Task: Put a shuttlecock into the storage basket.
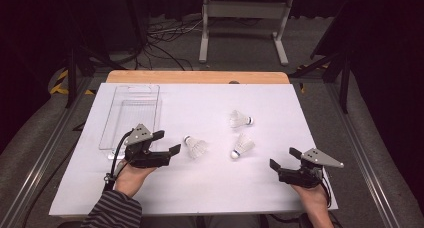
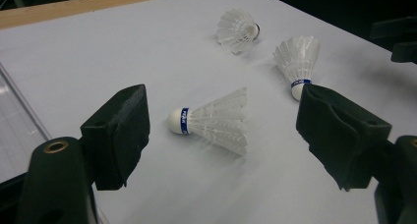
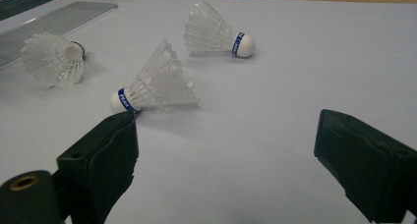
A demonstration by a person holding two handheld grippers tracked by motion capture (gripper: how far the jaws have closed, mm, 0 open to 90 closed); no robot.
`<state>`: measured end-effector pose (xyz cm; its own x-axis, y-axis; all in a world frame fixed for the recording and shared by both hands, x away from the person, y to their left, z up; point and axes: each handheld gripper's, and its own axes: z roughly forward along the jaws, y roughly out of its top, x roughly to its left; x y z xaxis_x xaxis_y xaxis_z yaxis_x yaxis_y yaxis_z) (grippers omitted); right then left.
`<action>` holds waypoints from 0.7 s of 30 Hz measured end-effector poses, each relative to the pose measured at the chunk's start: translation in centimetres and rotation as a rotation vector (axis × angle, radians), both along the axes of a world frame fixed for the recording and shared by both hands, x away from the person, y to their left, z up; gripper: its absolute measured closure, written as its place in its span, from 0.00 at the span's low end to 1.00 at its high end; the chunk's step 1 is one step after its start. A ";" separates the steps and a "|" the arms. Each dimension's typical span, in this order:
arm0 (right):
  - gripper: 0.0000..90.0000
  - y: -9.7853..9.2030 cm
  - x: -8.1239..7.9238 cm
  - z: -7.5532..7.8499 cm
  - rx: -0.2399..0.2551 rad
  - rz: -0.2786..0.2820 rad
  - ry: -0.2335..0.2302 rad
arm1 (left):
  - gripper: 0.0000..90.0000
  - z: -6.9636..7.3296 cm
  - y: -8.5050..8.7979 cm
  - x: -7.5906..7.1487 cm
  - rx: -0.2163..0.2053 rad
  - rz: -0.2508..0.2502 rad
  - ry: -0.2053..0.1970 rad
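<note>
Dark room, grey floor (image 1: 310, 43), cables (image 1: 165, 43), perhaps white stand (image 1: 245, 10).

At lower left a dark-and-grey striped sleeve (image 1: 114, 210) backs the black two-jaw left gripper (image 1: 167, 142) with its grey three-cornered plate, brass-ringed screw hole and trailing black cable, its twin right gripper (image 1: 283, 158) at lower right.

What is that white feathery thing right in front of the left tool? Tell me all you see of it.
It is a shuttlecock: a rounded white cork tip with a blue printed band, then a flaring skirt of white feathers. It lies on its side on the white table sheet, tip toward the clear tray. The left tool is open just short of it; nothing else touches it.
</note>
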<state>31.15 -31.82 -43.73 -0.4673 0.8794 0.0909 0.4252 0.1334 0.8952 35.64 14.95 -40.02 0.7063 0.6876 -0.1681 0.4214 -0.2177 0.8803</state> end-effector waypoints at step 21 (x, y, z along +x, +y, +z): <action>0.12 0.0 0.0 0.0 -0.007 0.000 0.007 | 0.25 0.2 -2.2 1.4 0.020 -0.013 0.030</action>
<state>31.19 -31.80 -43.77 -0.4666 0.8801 0.0884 0.4319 0.1394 0.8911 37.03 12.76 -39.83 0.7102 0.6816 -0.1761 0.4449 -0.2407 0.8626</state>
